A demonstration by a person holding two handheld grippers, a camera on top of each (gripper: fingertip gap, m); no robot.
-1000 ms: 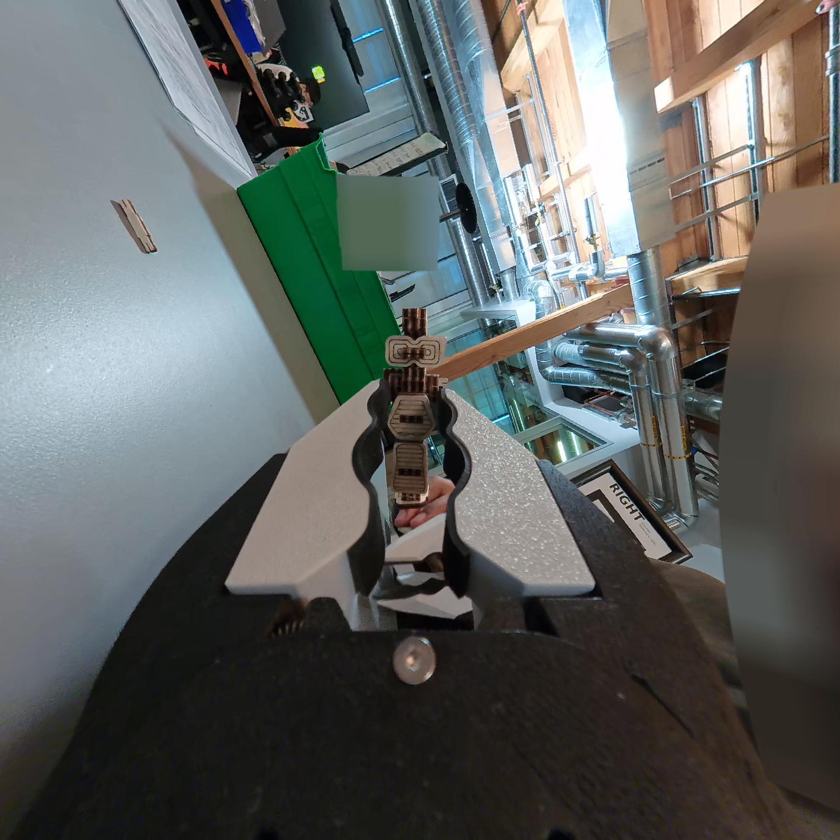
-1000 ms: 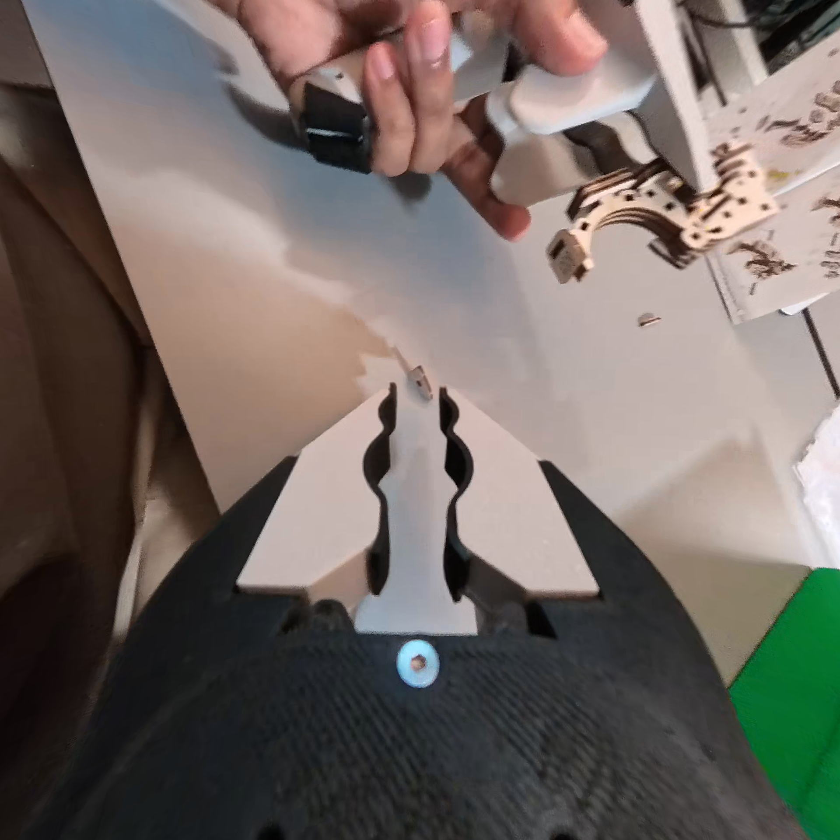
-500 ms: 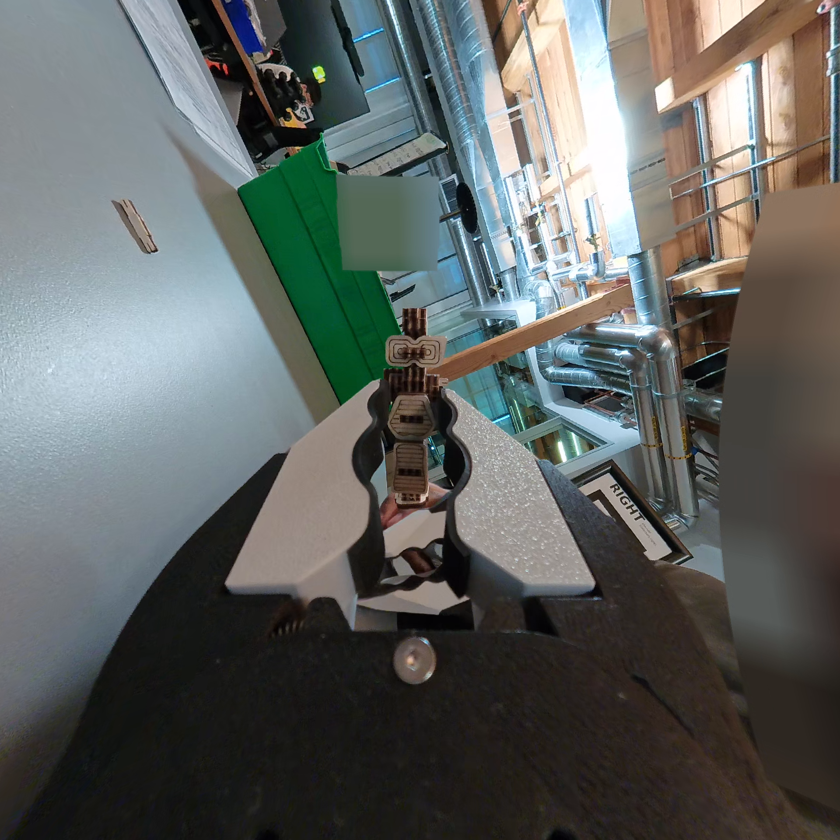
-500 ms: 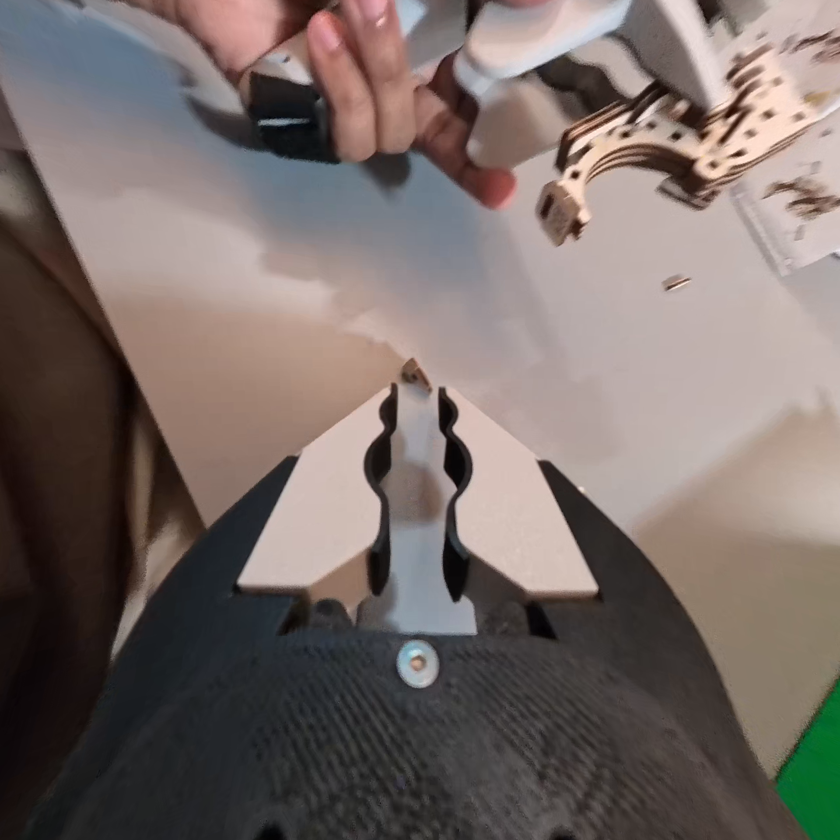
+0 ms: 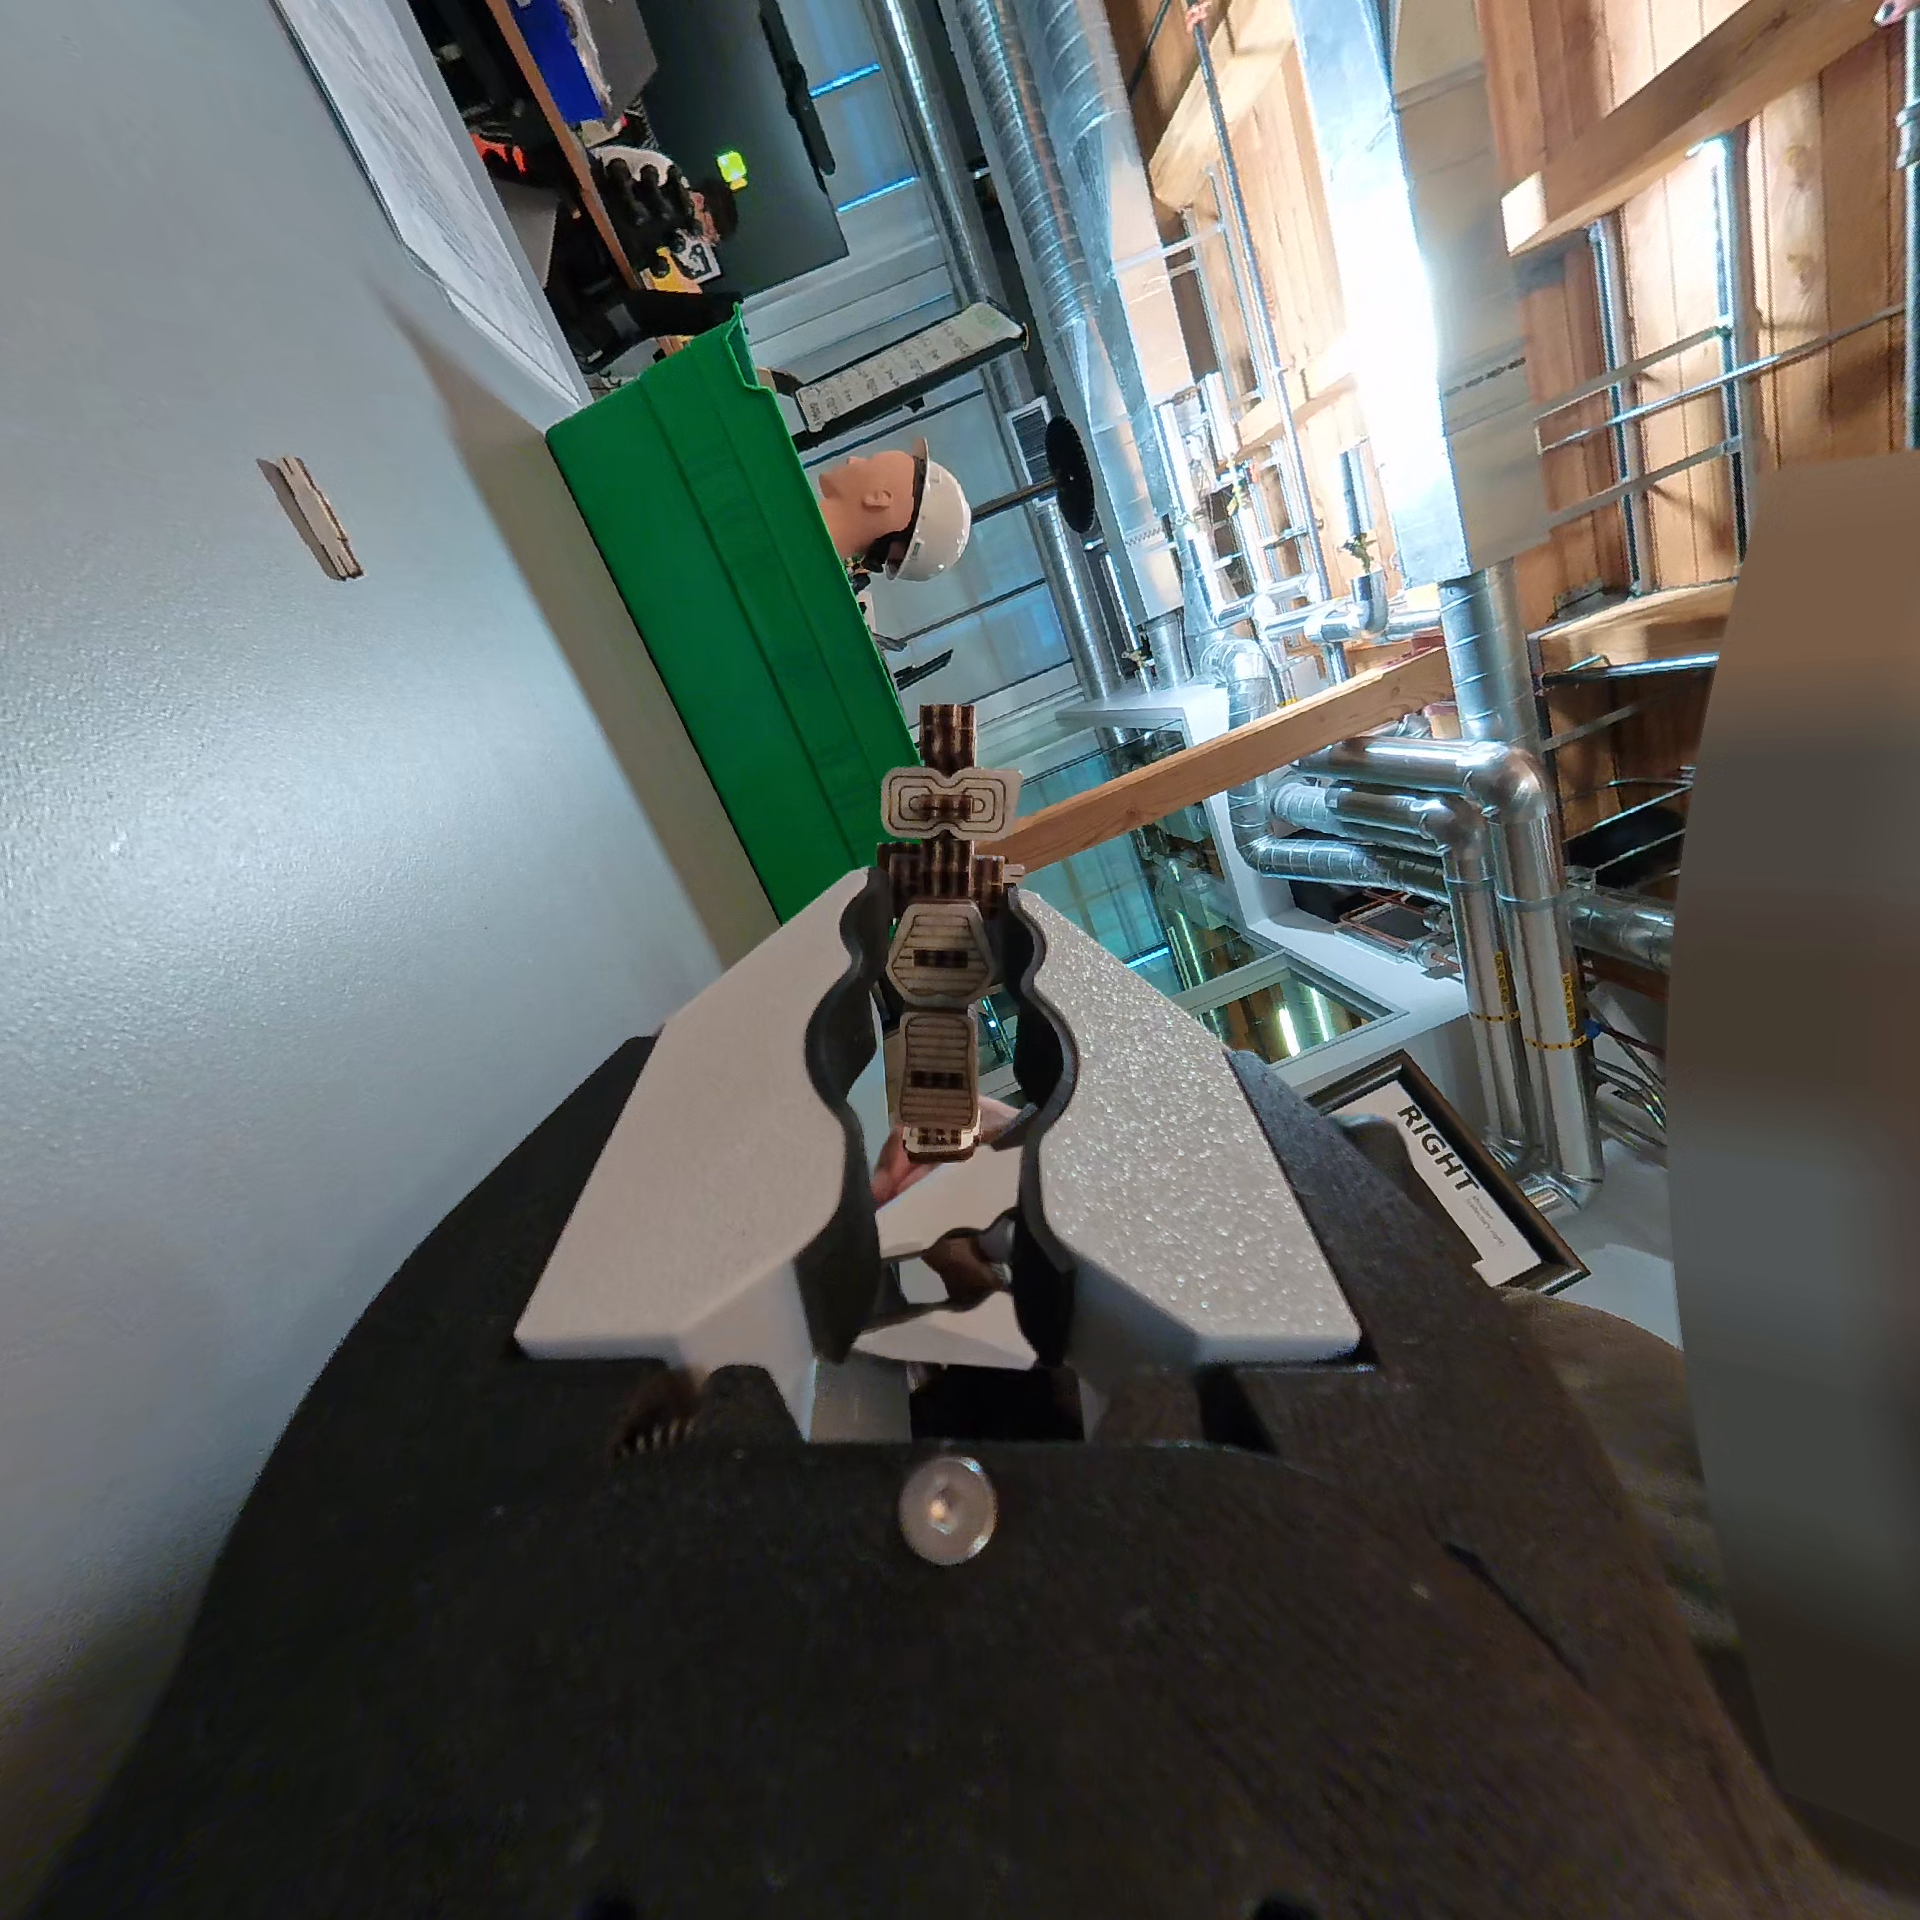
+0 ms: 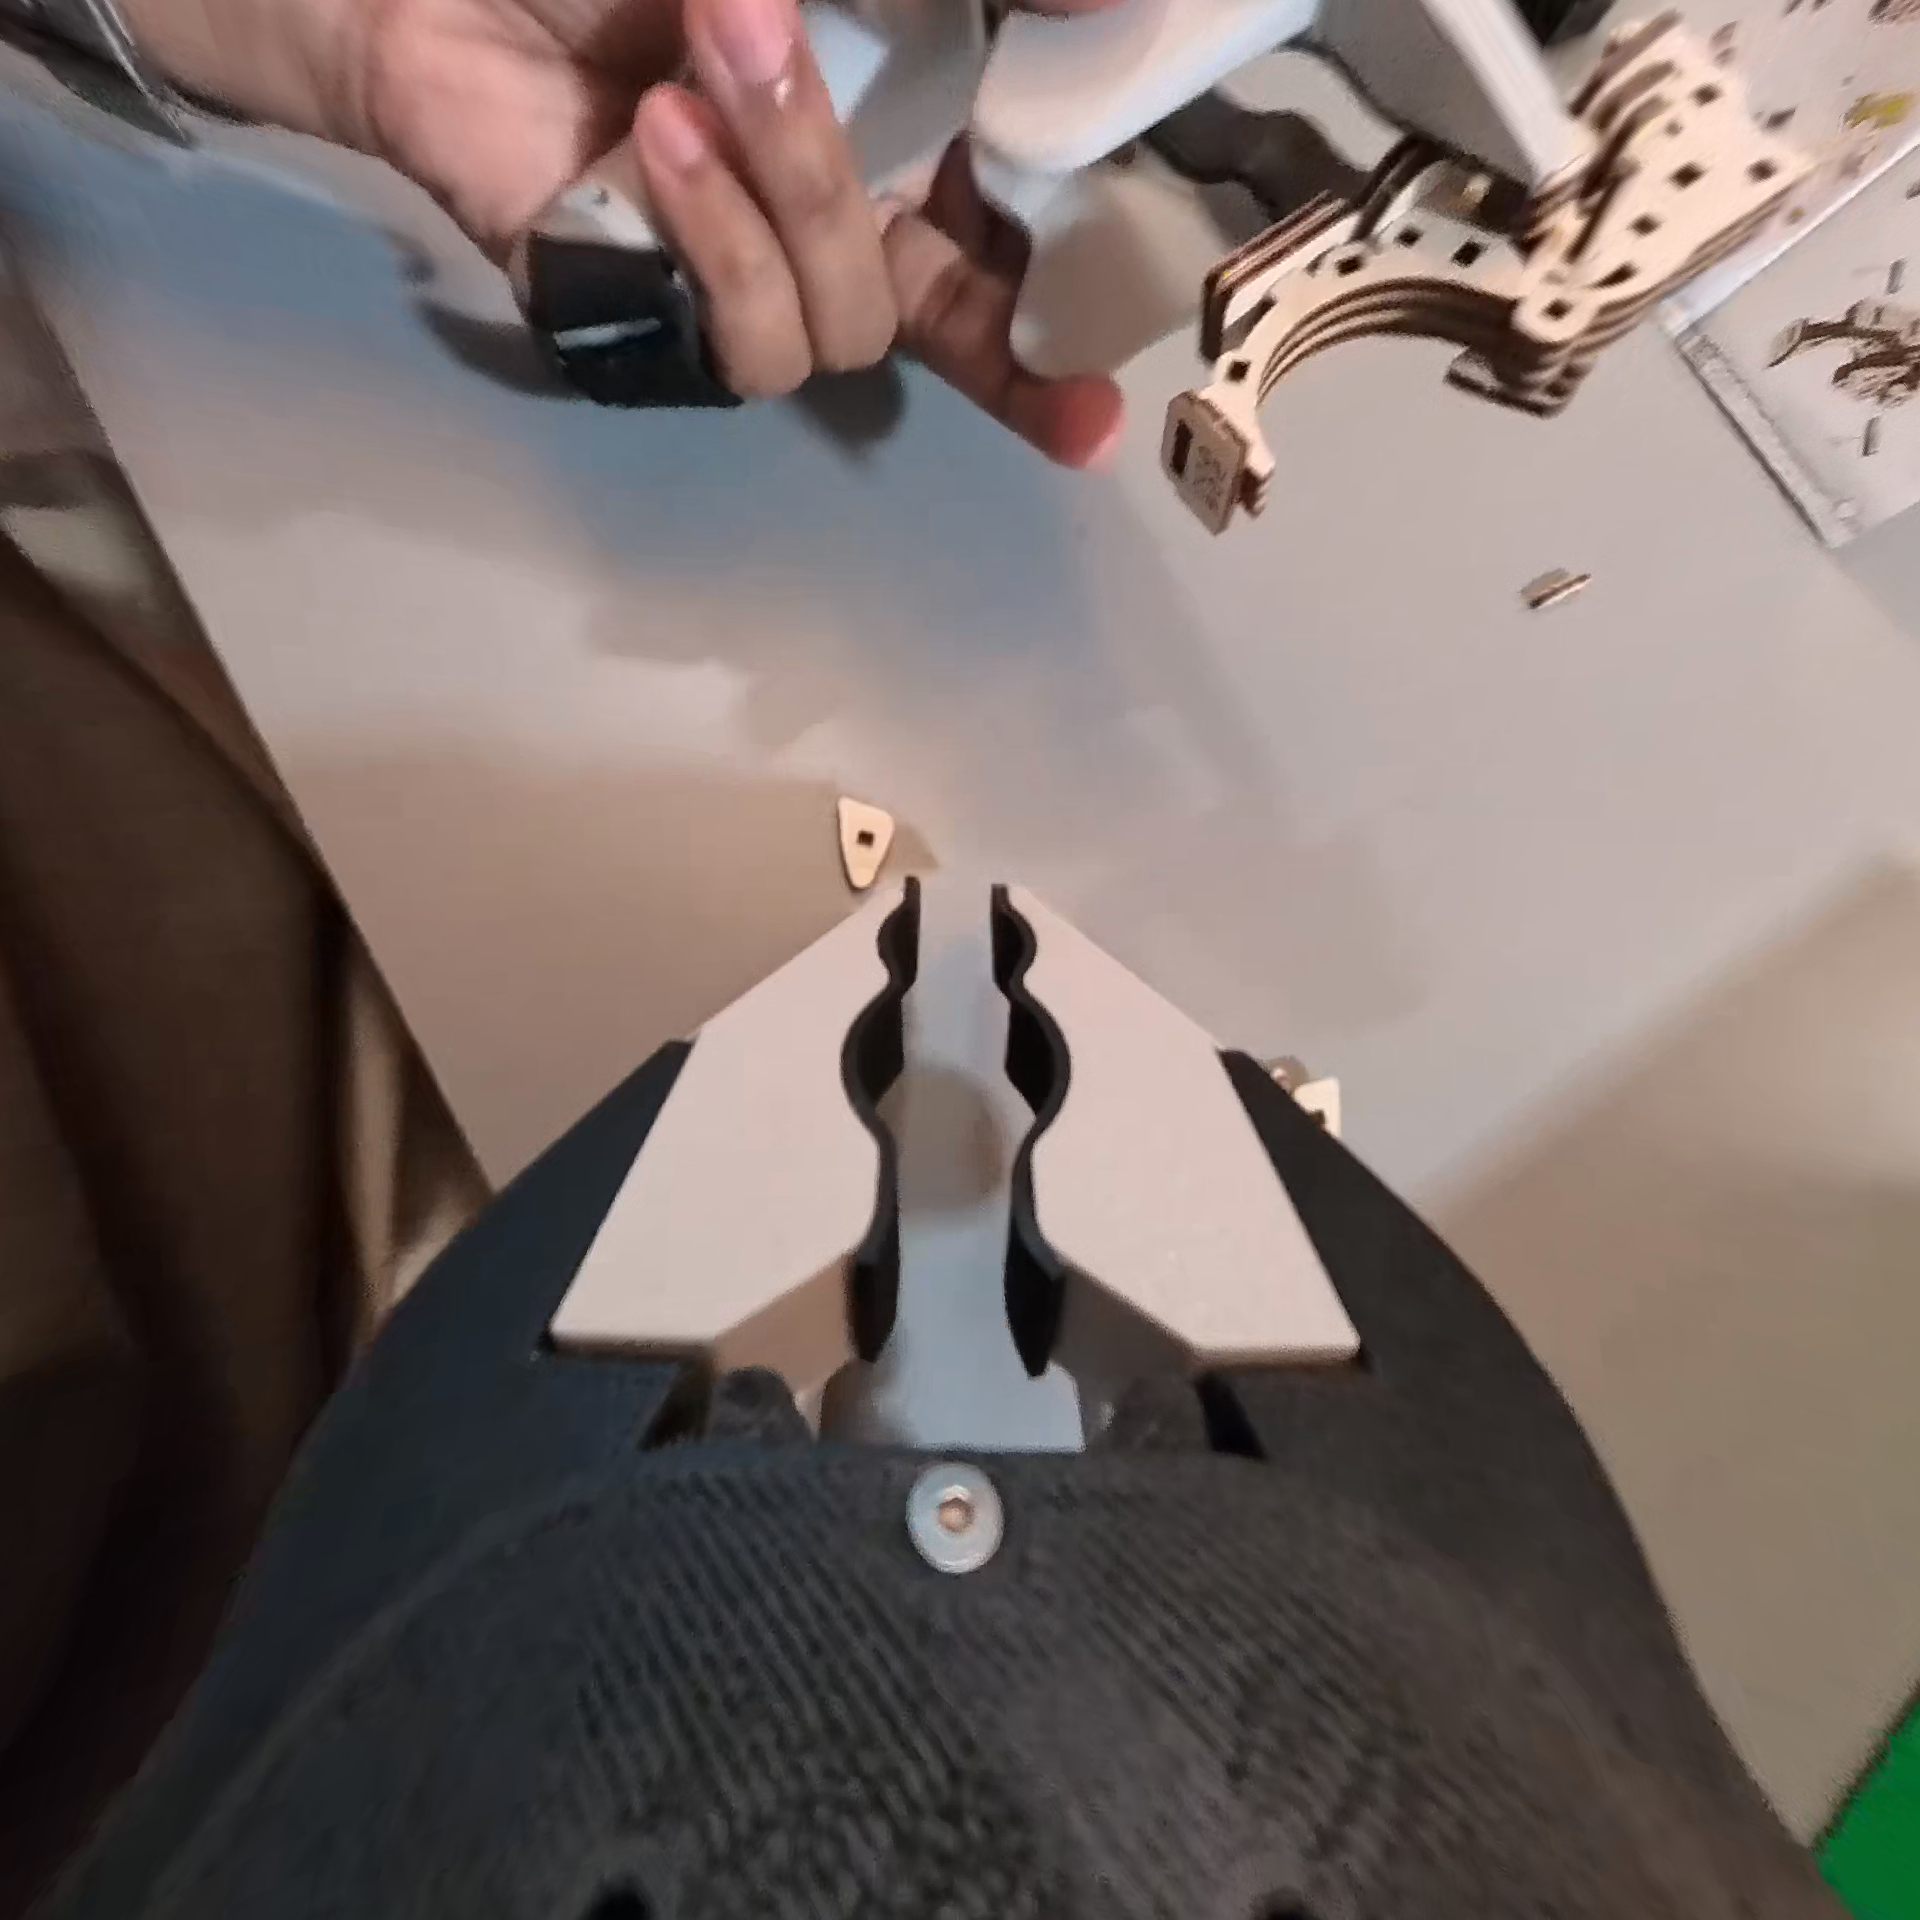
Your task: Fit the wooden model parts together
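My left gripper (image 5: 940, 914) is shut on the wooden model (image 5: 940, 966), a layered plywood assembly seen end-on between the fingers. In the right wrist view the same curved, layered model (image 6: 1455, 270) hangs above the table, held by the other gripper in a person's hand (image 6: 769, 208). My right gripper (image 6: 956, 891) is open with a narrow gap and holds nothing. It sits low over the grey table (image 6: 1351, 831). A small triangular wooden piece (image 6: 864, 842) with a square hole lies just left of its fingertips.
Another small wooden piece (image 6: 1555, 589) lies farther out on the table, and one (image 6: 1314, 1101) lies beside my right finger. Printed paper sheets (image 6: 1849, 343) lie at the far right. A green bin (image 5: 727, 665) stands at the table's edge. A flat wooden piece (image 5: 310, 516) lies on the table. My right fingertips sit around 12 cm from my left ones. It is some 12 cm from my left tips to the flat wooden piece (image 5: 310, 516).
My right gripper has moved closer to the table and the held model; the triangular piece now sits left of its tips. The left gripper keeps hold of the model, barely moving.
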